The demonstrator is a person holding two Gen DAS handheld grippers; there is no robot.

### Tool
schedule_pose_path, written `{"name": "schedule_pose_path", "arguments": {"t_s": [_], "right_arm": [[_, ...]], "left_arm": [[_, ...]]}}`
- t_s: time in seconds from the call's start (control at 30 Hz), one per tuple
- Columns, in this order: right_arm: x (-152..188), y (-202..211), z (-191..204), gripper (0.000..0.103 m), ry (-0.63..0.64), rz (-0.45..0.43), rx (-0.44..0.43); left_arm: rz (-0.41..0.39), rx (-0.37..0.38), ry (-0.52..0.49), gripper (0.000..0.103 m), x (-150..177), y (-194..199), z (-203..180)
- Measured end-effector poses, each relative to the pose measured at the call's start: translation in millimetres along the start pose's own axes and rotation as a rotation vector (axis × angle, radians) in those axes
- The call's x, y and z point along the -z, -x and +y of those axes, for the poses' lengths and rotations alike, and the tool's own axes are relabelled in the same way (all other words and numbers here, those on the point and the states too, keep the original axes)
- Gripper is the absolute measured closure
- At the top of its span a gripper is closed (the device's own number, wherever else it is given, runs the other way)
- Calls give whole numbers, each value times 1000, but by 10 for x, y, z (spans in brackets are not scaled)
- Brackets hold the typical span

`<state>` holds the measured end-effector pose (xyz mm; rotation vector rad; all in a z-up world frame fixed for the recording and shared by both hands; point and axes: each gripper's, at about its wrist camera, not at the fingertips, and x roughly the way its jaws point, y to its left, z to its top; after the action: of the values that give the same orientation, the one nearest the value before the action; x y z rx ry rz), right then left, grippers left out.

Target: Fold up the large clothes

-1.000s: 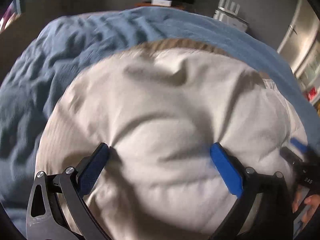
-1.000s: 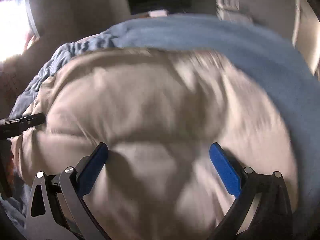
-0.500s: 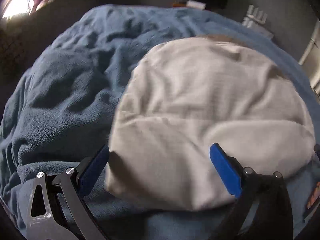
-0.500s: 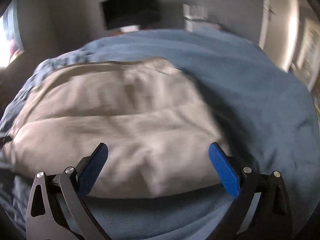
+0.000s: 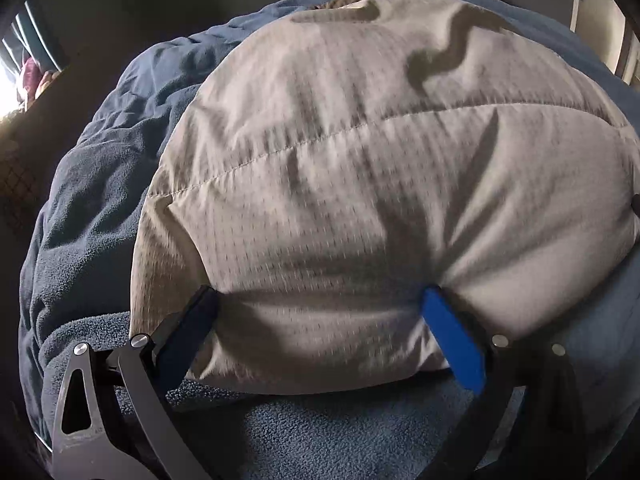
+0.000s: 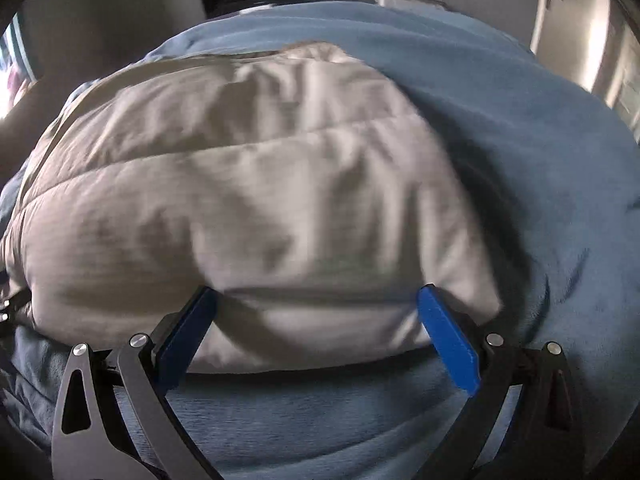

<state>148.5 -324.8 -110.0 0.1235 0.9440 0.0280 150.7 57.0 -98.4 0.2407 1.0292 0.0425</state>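
On the blue blanket (image 5: 92, 216) lies the beige garment (image 5: 360, 184), folded over with a stitched seam across it. My left gripper (image 5: 318, 304) is spread wide, its blue fingers (image 5: 452, 344) straddling the near edge, gripping nothing. My right gripper (image 6: 316, 302) is just as wide, empty, at the same edge. I get blur in the right view, so the cloth's texture is lost; its far end is hidden behind its own bulge

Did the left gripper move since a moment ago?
Yes. The left gripper came closer to the beige garment, whose near edge now sits between its open fingers, with less blue blanket showing.
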Motion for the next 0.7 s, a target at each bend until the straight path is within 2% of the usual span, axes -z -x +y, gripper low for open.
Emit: {"name": "schedule_pose_path", "arguments": {"t_s": [0.27, 0.33, 0.4, 0.47, 0.5, 0.6, 0.63, 0.7], "right_arm": [[13, 108, 20, 7, -8, -25, 41], [52, 222, -28, 7, -16, -59, 45], [-8, 285, -41, 7, -25, -109, 42], [-56, 306, -49, 7, -36, -129, 24], [-76, 307, -58, 7, -42, -140, -1], [-142, 183, -26, 7, -29, -110, -15], [-139, 141, -25, 7, -21, -102, -15], [-132, 93, -45, 7, -18, -93, -20]], "left_arm": [[-14, -6, 13, 5, 17, 48, -52], [-70, -15, 20, 6, -3, 174, -84], [-155, 29, 3, 6, -50, 354, -164], [-205, 133, -20, 6, -194, 503, -328], [-192, 192, -29, 6, -282, 499, -415], [-114, 263, -16, 6, -541, 312, -653], [-103, 271, -2, 5, -625, 247, -714], [-107, 240, 3, 5, -820, 137, -818]]}}
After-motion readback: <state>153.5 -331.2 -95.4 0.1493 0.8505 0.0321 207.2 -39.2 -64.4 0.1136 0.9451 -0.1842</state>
